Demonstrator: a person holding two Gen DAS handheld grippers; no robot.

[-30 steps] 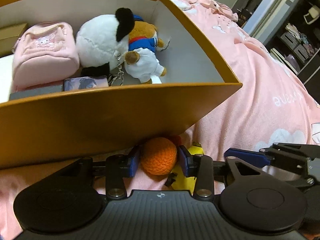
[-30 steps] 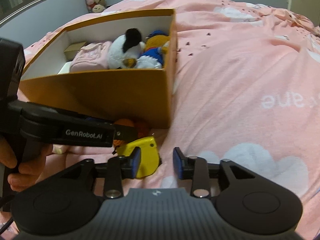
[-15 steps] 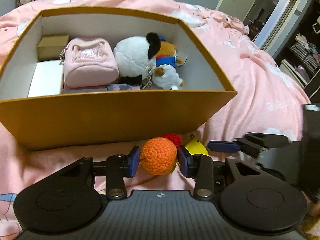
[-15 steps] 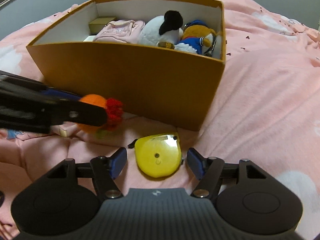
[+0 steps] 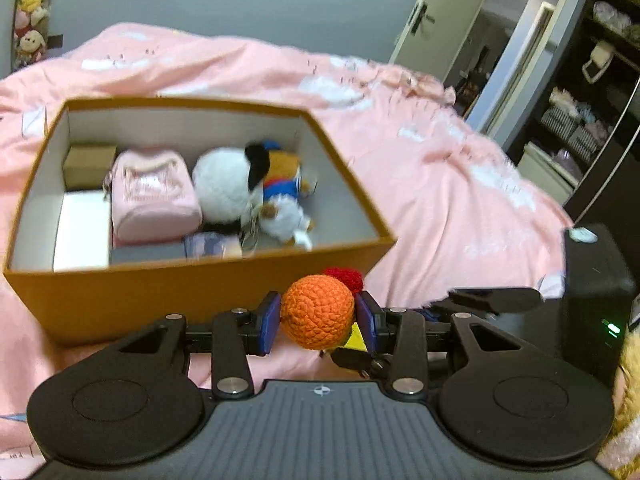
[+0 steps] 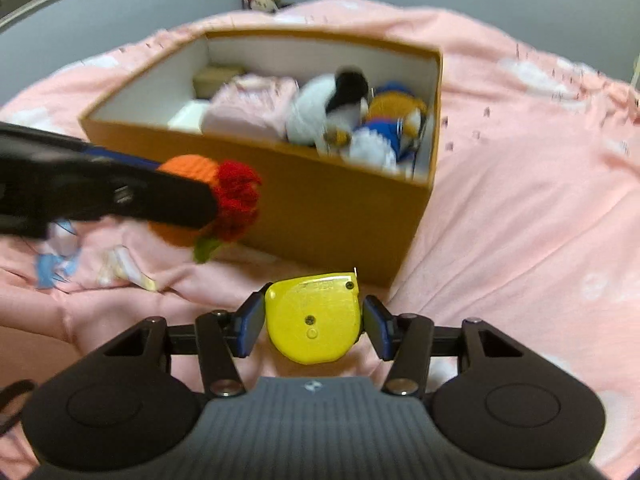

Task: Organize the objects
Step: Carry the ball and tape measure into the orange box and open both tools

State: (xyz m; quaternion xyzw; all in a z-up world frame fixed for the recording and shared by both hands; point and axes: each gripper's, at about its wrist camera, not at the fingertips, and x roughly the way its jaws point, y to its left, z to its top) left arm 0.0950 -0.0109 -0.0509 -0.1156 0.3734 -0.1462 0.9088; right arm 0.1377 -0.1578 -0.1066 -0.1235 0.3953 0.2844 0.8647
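Left gripper [image 5: 318, 316] jaws clamped on crocheted orange toy [image 5: 317, 312], near the cardboard box [image 5: 168, 300] front rim. Right gripper [image 6: 314, 320] jaws pinch yellow tape measure [image 6: 314, 316]; bed [image 6: 520, 208] open to the right.

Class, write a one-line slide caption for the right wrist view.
Right gripper closes on a yellow tape measure while the left gripper carries an orange crocheted toy toward the open box.

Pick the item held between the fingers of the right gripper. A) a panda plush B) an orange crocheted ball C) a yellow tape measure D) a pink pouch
C: in the right wrist view the yellow tape measure sits between the right gripper fingers, which press on both its sides, while the orange crocheted ball is in the left gripper.
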